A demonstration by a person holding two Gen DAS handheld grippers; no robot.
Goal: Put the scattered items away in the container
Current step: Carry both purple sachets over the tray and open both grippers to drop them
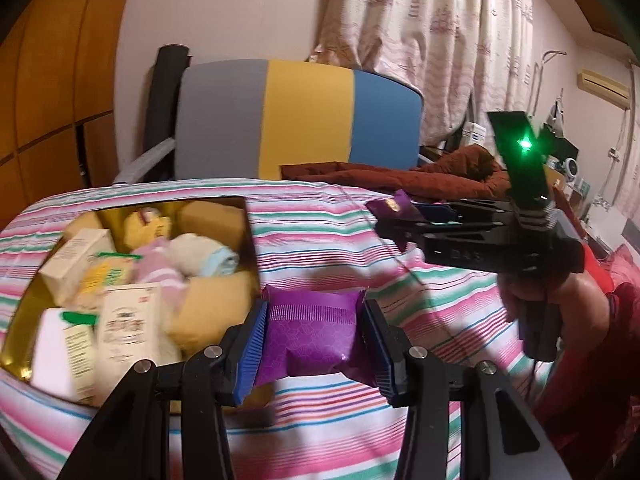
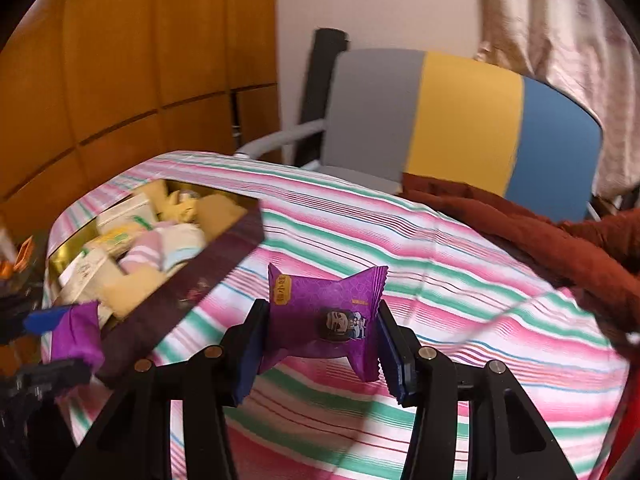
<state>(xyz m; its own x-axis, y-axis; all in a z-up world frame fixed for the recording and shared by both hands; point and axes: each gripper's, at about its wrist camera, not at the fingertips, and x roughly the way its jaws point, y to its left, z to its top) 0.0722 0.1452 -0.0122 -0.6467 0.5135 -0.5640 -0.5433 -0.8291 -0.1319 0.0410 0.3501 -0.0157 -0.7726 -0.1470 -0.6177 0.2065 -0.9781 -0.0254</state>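
Observation:
My left gripper [image 1: 314, 322] is shut on a purple snack packet [image 1: 312, 344], held above the striped cloth just right of the container [image 1: 249, 236]. The container is a gold-lined box with a dark purple wall [image 2: 192, 292]; several cartons, rolled socks and yellow packets fill it. My right gripper [image 2: 320, 322] is shut on a second purple packet [image 2: 320, 300] printed with a cartoon figure, over the cloth to the right of the box. The left wrist view shows the right gripper [image 1: 404, 212] at the right, a hand on its handle. The left gripper [image 2: 60, 332] shows at the right wrist view's left edge, beside the box's near corner.
A pink, green and white striped cloth [image 1: 360, 272] covers the table. A rust-red garment [image 2: 540, 240] lies on its far right side. Behind stands a chair with a grey, yellow and blue back [image 1: 304, 120]. Wooden panels sit to the left, a curtain to the right.

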